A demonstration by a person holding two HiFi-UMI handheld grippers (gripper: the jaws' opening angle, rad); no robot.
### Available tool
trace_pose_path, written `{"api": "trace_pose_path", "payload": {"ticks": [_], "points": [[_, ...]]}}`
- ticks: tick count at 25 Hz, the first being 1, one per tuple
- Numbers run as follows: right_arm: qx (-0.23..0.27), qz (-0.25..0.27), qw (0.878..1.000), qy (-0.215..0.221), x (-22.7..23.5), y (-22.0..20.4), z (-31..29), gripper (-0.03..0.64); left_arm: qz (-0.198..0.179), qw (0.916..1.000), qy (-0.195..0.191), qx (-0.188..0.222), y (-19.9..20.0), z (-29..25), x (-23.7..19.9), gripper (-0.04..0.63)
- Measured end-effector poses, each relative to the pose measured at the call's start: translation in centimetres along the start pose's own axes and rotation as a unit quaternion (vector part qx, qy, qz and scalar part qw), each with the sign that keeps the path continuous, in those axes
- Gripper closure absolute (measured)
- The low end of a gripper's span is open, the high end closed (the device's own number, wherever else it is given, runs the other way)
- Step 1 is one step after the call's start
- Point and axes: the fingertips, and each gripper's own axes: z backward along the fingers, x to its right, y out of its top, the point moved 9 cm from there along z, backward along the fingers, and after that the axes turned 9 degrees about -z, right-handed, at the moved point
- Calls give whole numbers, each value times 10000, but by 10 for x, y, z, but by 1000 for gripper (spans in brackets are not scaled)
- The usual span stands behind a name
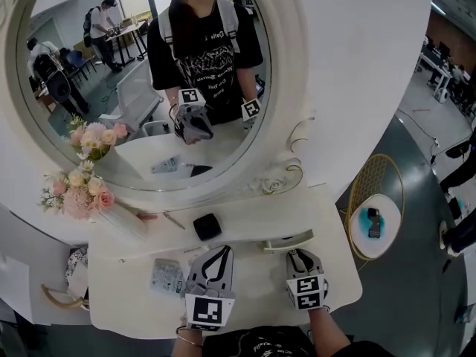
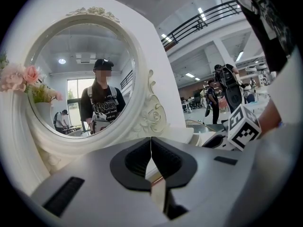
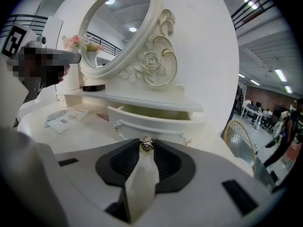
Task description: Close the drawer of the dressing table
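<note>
A white dressing table [image 1: 245, 218] fills the head view, with a large oval mirror [image 1: 141, 73] in a carved frame rising from its back edge. The drawer [image 3: 151, 121] sits under the low shelf at the foot of the mirror, towards the table top's right edge, and stands partly pulled out, its pale inside showing. The right gripper [image 1: 298, 256] points at the drawer front, its claw clenched on a small metal knob [image 3: 147, 144] there. The left gripper [image 1: 220, 253] hovers beside it over the front edge, clenched on nothing. Pink flowers [image 1: 78, 188] stand at the back left corner. A leaflet [image 1: 165, 275] lies near the front left, and a small black case [image 1: 207, 226] on the shelf.
</note>
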Motion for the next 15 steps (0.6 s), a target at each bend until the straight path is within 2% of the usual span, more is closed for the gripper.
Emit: {"api": "trace_pose_path", "payload": {"ticks": [15], "points": [[-1,20,10000,-9,1,0,-4,515,54,10000,50,-3,-3,1,0,578]]}}
